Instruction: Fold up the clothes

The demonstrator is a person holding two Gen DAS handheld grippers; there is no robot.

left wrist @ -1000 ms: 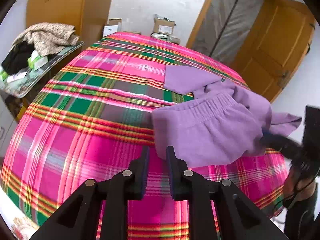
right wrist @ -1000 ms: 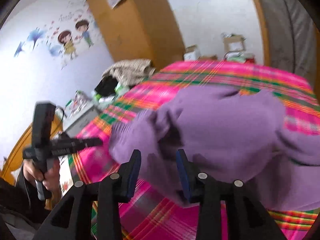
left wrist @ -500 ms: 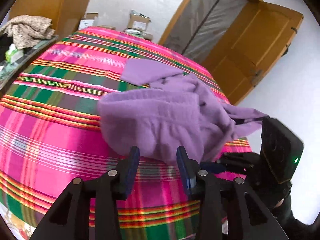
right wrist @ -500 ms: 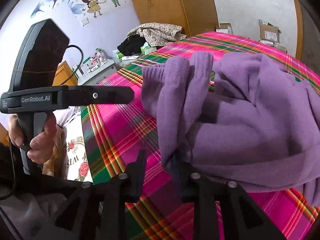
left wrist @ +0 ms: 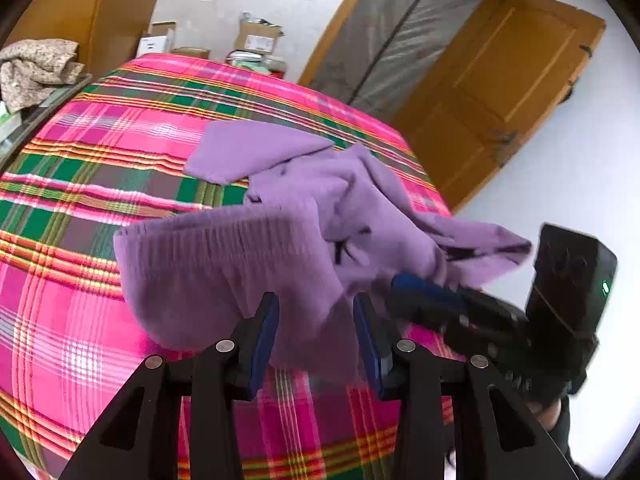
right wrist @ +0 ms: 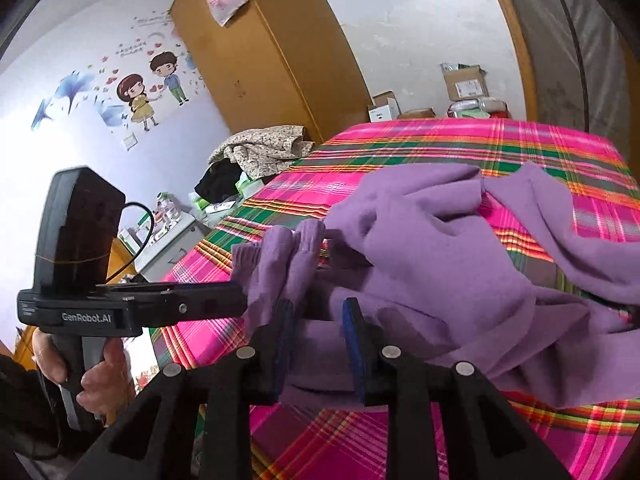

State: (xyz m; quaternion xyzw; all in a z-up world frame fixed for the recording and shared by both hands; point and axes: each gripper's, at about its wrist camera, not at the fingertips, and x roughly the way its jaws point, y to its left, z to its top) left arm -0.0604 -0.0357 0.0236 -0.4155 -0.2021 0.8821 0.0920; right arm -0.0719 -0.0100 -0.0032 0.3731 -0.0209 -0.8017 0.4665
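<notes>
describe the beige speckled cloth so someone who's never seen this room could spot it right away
Start at the bed with the pink plaid cover, then look past its far left corner to the tall wooden wardrobe. At its foot lies the beige speckled cloth, heaped on a black garment. It is the only pale, patterned fabric; the purple garment on the bed is plain.

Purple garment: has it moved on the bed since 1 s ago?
Yes. The purple garment has been dragged toward the near edge of the plaid bedspread, its ribbed waistband now between the fingers of the left gripper.
</notes>
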